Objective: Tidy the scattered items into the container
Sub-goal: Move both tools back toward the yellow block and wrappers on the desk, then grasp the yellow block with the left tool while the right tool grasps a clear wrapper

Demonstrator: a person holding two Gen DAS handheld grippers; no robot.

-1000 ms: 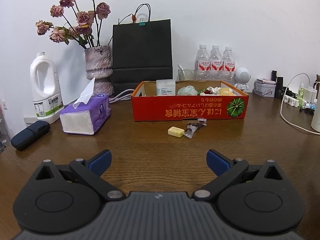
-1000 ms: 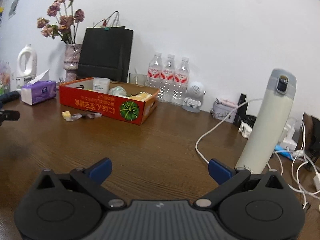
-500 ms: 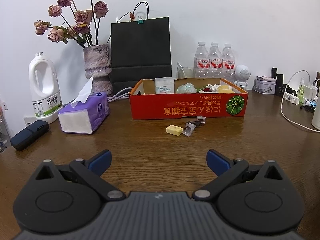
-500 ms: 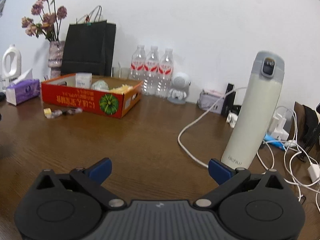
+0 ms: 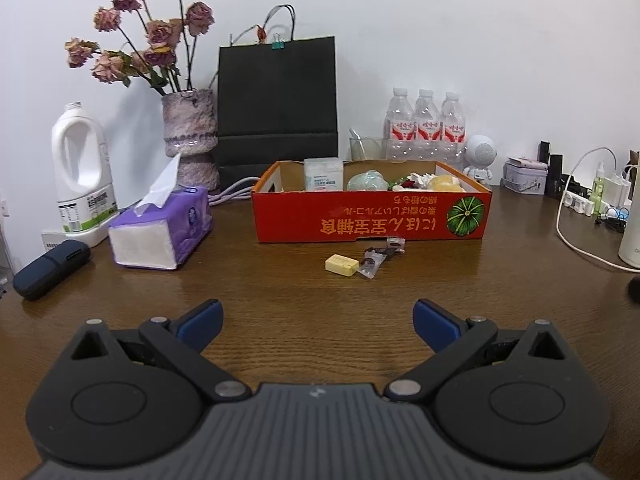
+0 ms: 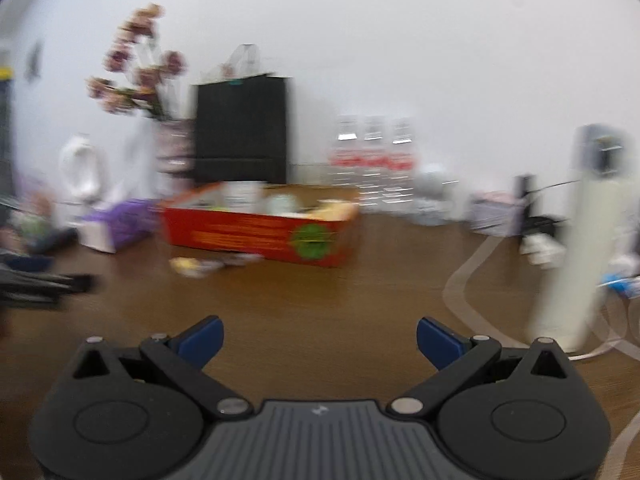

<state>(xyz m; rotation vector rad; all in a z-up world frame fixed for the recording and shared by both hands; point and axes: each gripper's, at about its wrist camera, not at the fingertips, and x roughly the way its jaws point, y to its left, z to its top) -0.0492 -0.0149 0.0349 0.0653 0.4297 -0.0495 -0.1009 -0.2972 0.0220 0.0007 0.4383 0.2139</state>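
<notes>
White wall stands behind a brown wooden table (image 5: 280,292), and the red box (image 5: 372,216) in the middle of it is my landmark.

Far left of the box lies a dark case (image 5: 50,264), then a white jug (image 5: 82,192), then a purple tissue pack (image 5: 164,236). Behind the box to its left stands a vase (image 5: 190,136) with dry roses, and a black bag (image 5: 276,108) stands directly behind it. Inside the box some items already lie.

Just in front of the box, on the table, two items wait: a yellow block (image 5: 341,265) and, touching or almost touching its right side, a clear wrapper (image 5: 380,258) with something dark inside. To the right of the box a white cable (image 5: 576,240) curves over the table.

The left gripper (image 5: 316,316) is wide open and empty, well apart from the two items and pointing at them. The right gripper (image 6: 318,334) is also wide open and empty; its view is blurred, so it seems to move fast.

Risks, in my judgement: the block and the wrapper lie so close that closing on one may push or drag the other. The wrapper is thin and flat, so the fingers may slide over it. The front wall of the box is near, and a fingertip may hit it. The fast right gripper could sweep into the cable or the tall flask (image 6: 576,240) at the right of the box and tip it.
</notes>
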